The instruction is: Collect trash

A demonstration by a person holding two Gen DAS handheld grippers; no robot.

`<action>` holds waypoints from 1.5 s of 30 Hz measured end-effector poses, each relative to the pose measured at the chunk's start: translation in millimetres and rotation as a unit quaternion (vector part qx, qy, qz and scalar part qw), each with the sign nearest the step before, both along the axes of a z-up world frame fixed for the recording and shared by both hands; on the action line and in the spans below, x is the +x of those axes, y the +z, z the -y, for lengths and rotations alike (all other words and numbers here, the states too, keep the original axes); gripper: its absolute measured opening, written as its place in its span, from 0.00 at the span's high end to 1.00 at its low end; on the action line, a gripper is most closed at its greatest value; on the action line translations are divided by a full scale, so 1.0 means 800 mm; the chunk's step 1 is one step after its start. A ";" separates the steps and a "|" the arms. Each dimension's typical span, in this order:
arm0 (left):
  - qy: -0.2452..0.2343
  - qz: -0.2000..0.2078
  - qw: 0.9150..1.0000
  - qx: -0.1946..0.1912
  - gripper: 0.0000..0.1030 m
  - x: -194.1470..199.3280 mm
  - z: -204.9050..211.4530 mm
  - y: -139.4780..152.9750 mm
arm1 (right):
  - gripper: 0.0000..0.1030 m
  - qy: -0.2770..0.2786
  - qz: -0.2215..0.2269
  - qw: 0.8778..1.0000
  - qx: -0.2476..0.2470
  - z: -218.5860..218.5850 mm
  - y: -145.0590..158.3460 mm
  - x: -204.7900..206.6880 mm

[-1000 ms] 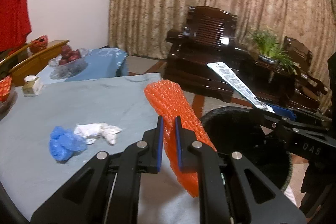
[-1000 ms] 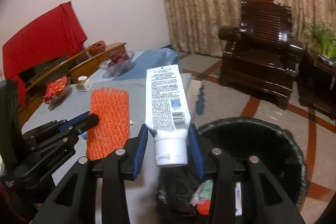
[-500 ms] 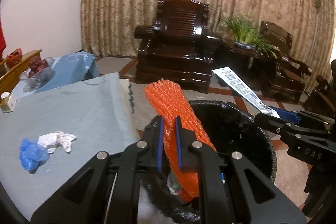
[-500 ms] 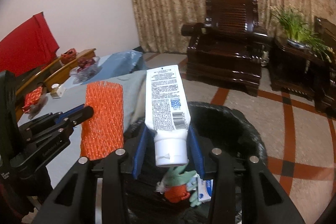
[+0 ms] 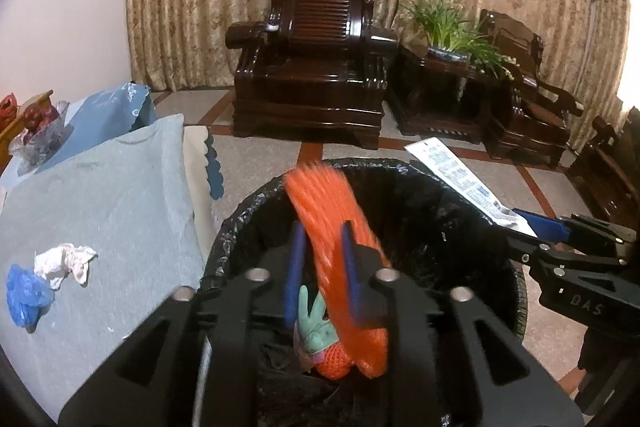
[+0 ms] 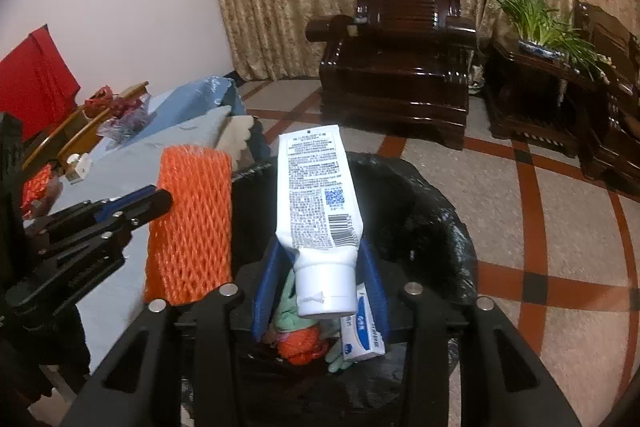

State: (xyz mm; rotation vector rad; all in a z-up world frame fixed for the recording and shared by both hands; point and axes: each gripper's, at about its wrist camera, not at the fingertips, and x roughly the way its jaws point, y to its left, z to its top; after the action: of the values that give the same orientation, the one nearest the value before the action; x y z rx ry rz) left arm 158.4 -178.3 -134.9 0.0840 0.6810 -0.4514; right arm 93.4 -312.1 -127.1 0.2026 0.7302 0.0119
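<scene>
My left gripper point(image 5: 320, 251) is over the black-lined trash bin point(image 5: 424, 187). Its jaws have parted and the orange foam net point(image 5: 332, 227) is blurred between them, slipping down. The net also shows in the right wrist view point(image 6: 190, 223) beside the left gripper point(image 6: 160, 201). My right gripper point(image 6: 320, 267) is over the same bin point(image 6: 432, 211); its jaws look slightly parted around the white tube point(image 6: 316, 203), which also shows in the left wrist view point(image 5: 456, 175). The bin holds a green glove point(image 5: 314, 323), orange netting point(image 6: 300, 347) and a small box point(image 6: 362, 331).
A grey-clothed table point(image 5: 100, 195) lies left of the bin, with a white tissue point(image 5: 64, 261) and a blue wad point(image 5: 26, 297) on it. A dark wooden armchair point(image 5: 316, 67), a side table with a plant point(image 5: 452, 27) and curtains stand beyond on the tiled floor.
Both grippers have moved right, off the table and over the bin. The left jaws have opened and the orange net is dropping. The right jaws have loosened around the tube.
</scene>
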 end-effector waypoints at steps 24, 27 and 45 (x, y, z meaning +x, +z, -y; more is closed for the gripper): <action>0.133 0.035 0.990 -0.003 0.13 -0.027 -0.163 0.041 | 0.06 0.044 0.039 0.998 0.014 -0.067 0.031 0.012; 0.163 0.043 0.986 0.001 0.13 -0.034 -0.198 0.045 | 0.06 0.072 0.043 0.996 0.010 -0.099 0.036 0.024; 0.299 0.037 0.953 0.026 0.13 -0.031 -0.377 0.024 | 0.06 0.192 0.054 0.980 0.007 -0.287 0.032 0.107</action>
State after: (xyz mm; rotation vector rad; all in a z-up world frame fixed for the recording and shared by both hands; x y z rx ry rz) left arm 133.8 123.3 -115.9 -0.0563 0.6085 0.1526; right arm 179.1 -82.3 -101.2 0.0703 0.6512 0.3931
